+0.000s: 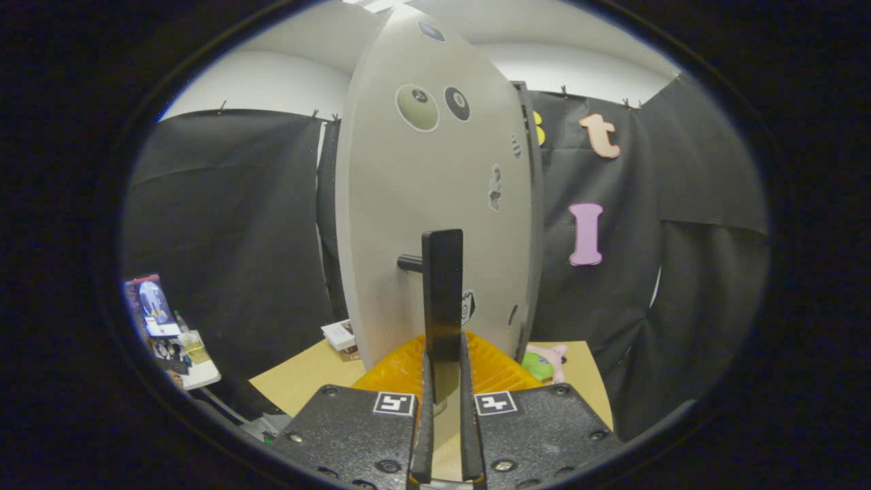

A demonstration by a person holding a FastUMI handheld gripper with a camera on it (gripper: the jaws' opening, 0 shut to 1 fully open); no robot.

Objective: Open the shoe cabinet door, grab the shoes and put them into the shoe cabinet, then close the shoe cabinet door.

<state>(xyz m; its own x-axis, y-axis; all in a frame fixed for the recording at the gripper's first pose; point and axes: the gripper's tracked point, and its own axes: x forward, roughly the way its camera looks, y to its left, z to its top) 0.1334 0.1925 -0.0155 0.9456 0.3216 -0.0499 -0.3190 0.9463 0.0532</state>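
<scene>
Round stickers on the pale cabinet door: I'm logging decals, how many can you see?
3 on the pale cabinet door: one dark round sticker near the top, and below it a large cream round sticker beside a black one. Others may be hidden.

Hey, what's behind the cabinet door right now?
The door covers the cabinet's inside, so no shoes can be told. Past its edges: black cloth, a box and a plush toy on the table. The tongs are shut on the handle.

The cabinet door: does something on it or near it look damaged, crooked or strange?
Nothing stands out. The cabinet door looks whole and upright, with only round stickers on it. The claw has its fingers closed on the dark vertical handle. A pink and green toy lies on the table behind.
</scene>
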